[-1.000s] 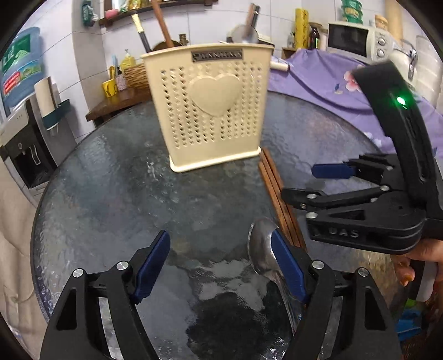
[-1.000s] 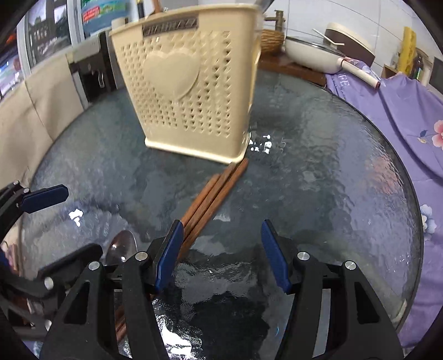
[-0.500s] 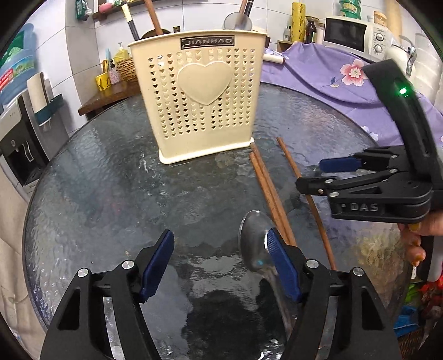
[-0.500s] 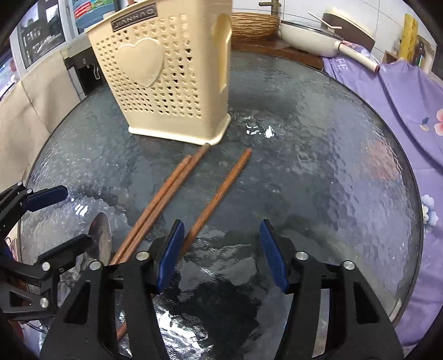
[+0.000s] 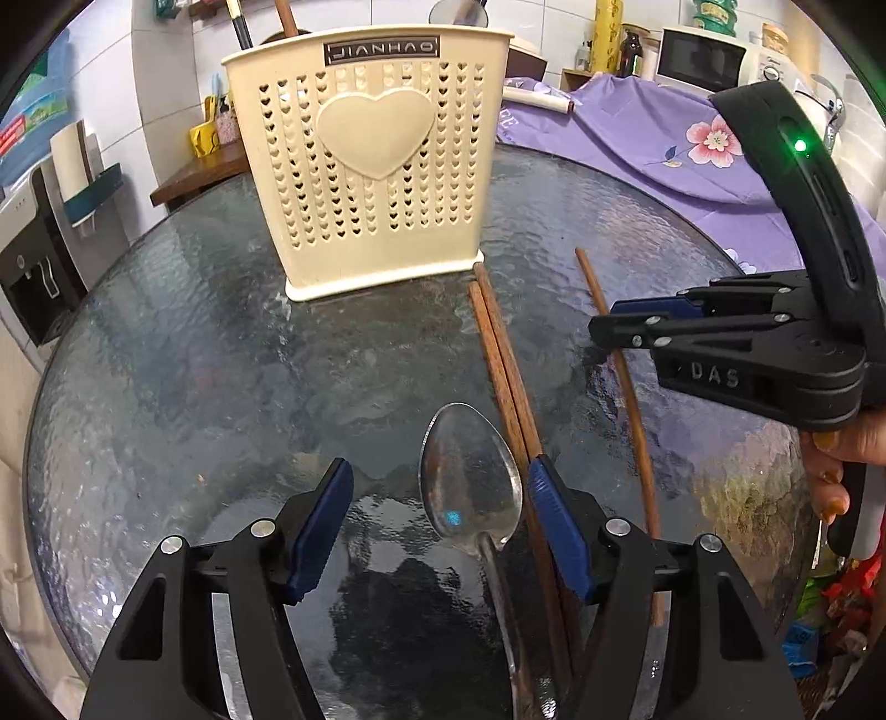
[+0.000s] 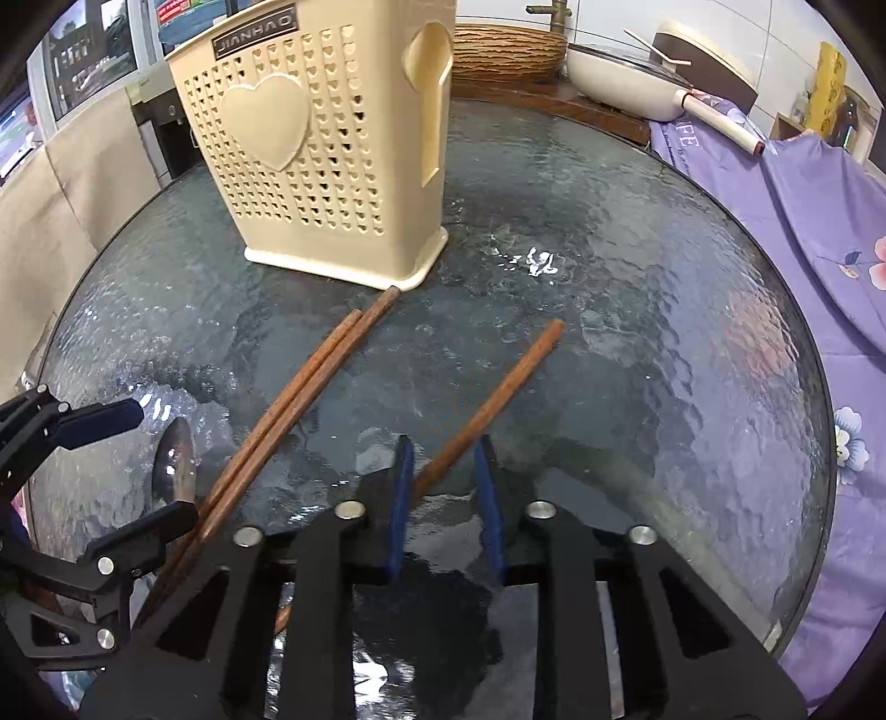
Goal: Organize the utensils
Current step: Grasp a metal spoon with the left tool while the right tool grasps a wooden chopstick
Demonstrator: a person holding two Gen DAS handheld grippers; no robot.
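A cream perforated utensil holder with a heart stands upright on the round glass table; it also shows in the right wrist view. A metal spoon lies between the open fingers of my left gripper. Two wooden chopsticks lie side by side just right of the spoon. A single chopstick lies apart. My right gripper has its jaws narrowed around this chopstick's near part, with a small gap still showing.
A purple flowered cloth covers furniture beyond the table's right edge. A microwave stands behind it. A white pan and a wicker basket sit on a wooden counter at the back. A water dispenser stands at left.
My right gripper's jaws have narrowed from wide open to close around the single chopstick. Both grippers have drawn back from the holder, and the left one now has the spoon between its fingers.
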